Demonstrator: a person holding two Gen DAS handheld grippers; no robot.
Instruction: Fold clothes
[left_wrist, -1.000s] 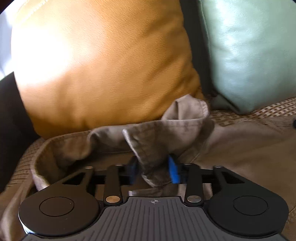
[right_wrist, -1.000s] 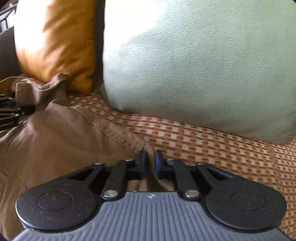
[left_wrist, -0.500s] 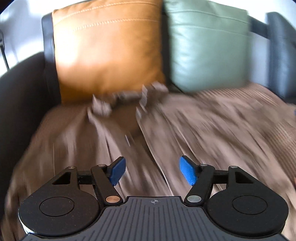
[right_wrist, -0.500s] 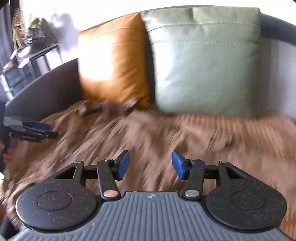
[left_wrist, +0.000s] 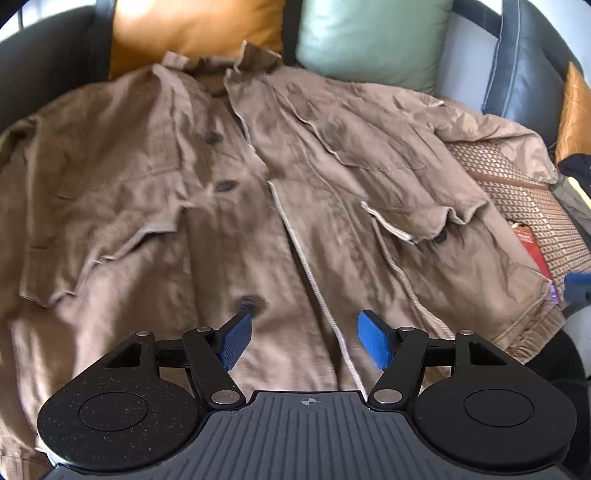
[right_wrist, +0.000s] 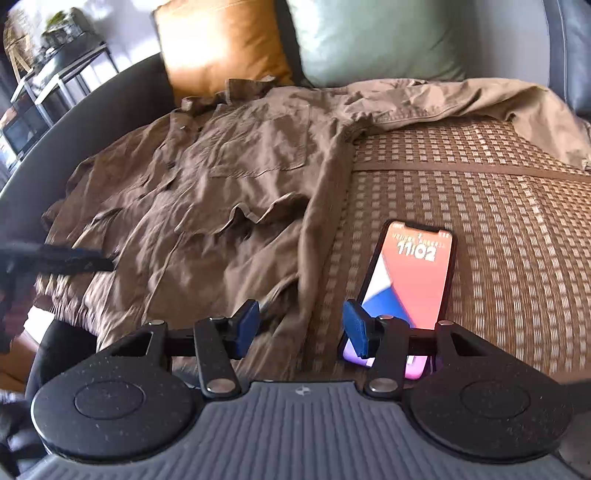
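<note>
A brown button-up jacket lies spread flat, front up, on the sofa seat, collar toward the cushions and sleeves out to both sides. My left gripper hovers open above its lower front near the placket, with nothing between the blue pads. In the right wrist view the same jacket fills the left half, one sleeve trailing along the back to the right. My right gripper is open and empty over the jacket's right hem edge. The left gripper shows as a dark blurred shape at the far left.
A lit phone lies on the woven seat cover just right of my right gripper. An orange cushion and a pale green cushion lean on the sofa back. A dark armrest bounds the left side.
Both grippers let go of the jacket near the collar and shoulder, opened, and drew back and up toward the hem, so the whole spread jacket is in view.
</note>
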